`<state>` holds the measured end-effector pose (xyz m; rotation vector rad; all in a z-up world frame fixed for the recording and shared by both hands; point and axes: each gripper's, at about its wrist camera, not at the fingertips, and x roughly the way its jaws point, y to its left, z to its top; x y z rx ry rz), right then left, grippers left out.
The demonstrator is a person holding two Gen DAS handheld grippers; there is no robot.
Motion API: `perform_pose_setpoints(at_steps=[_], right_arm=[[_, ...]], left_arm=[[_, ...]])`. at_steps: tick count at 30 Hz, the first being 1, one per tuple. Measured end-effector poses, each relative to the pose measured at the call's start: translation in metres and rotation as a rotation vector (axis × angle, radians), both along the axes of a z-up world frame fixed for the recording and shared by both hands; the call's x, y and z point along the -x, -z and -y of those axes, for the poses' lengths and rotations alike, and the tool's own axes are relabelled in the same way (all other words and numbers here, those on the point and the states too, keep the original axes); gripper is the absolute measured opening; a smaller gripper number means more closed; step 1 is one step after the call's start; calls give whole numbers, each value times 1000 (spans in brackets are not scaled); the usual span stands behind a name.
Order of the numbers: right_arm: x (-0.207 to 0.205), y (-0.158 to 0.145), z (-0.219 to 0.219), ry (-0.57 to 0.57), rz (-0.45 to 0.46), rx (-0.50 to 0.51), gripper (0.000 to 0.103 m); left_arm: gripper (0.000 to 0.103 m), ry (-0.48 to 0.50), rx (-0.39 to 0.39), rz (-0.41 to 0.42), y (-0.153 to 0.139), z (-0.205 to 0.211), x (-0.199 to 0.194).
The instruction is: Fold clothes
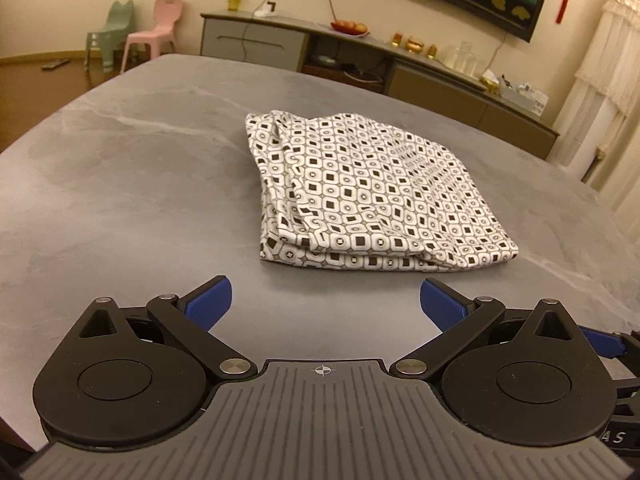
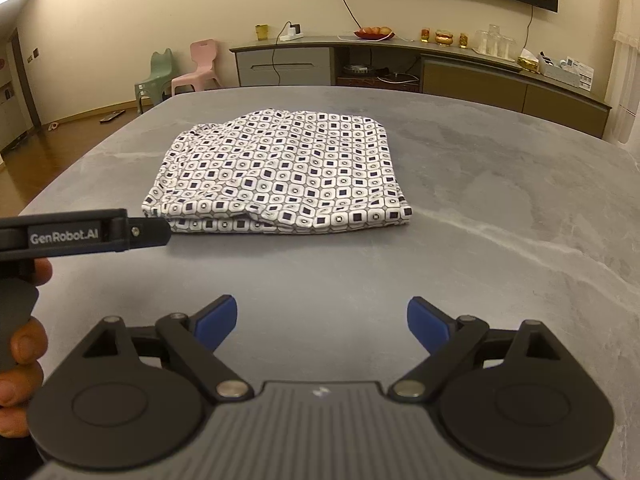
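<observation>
A white garment with a dark square pattern (image 1: 368,196) lies folded into a compact rectangle on the grey marble table (image 1: 120,168). It also shows in the right wrist view (image 2: 284,172). My left gripper (image 1: 326,304) is open and empty, hovering above the table short of the garment's near edge. My right gripper (image 2: 322,326) is open and empty too, further back from the garment. The body of the left gripper (image 2: 80,234) and the hand holding it show at the left of the right wrist view, beside the garment's near left corner.
The grey table (image 2: 500,220) spreads around the garment. Beyond its far edge stand a long low sideboard (image 2: 400,64) with small items, a wall screen, and a green chair (image 2: 154,80) and a pink chair (image 2: 198,70) on the wooden floor.
</observation>
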<state>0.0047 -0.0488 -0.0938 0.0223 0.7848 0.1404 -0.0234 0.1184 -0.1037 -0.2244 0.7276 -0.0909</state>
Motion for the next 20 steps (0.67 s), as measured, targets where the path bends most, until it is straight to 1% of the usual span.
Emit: perform_pose_setpoints(at_steps=[20], right_arm=[[-1, 2, -2, 4, 4, 12, 95]], left_arm=[[89, 40, -39, -12, 4, 12, 1]])
